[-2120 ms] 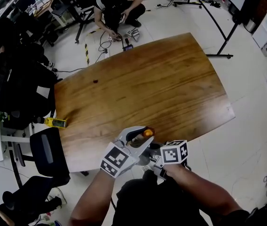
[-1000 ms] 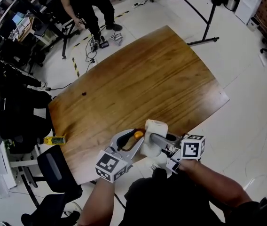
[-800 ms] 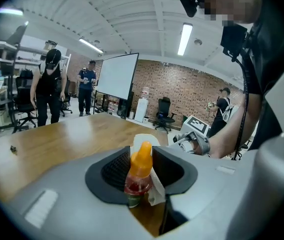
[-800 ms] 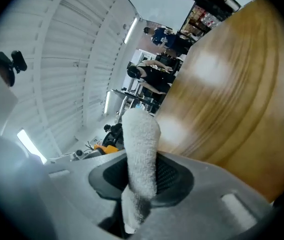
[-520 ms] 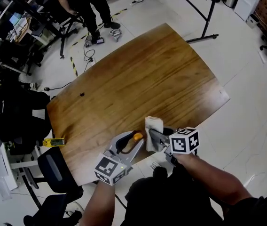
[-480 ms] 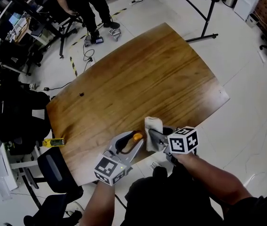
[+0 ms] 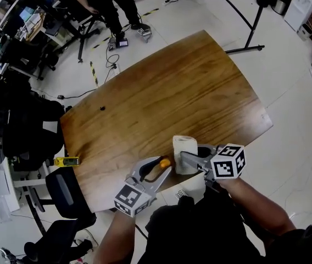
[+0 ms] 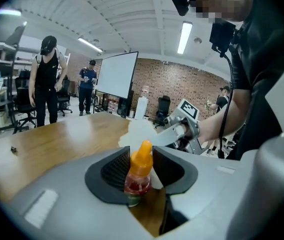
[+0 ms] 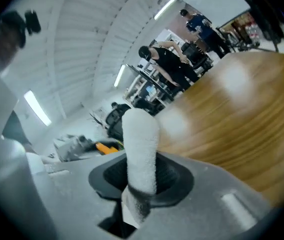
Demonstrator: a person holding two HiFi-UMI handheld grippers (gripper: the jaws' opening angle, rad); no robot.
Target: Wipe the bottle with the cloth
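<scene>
Held: bottle, clamped in my left claw; cloth, pinched in my right claw. Handling: press cloth against bottle, rub all round.

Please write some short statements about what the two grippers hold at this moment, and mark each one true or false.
1. The left gripper is shut on a small bottle. True.
2. The bottle has a blue cap. False: the cap is orange.
3. The right gripper grips a white cloth. True.
4. The cloth lies spread flat on the table. False: it is lifted off the wooden table, clamped upright in the right gripper's jaws.
</scene>
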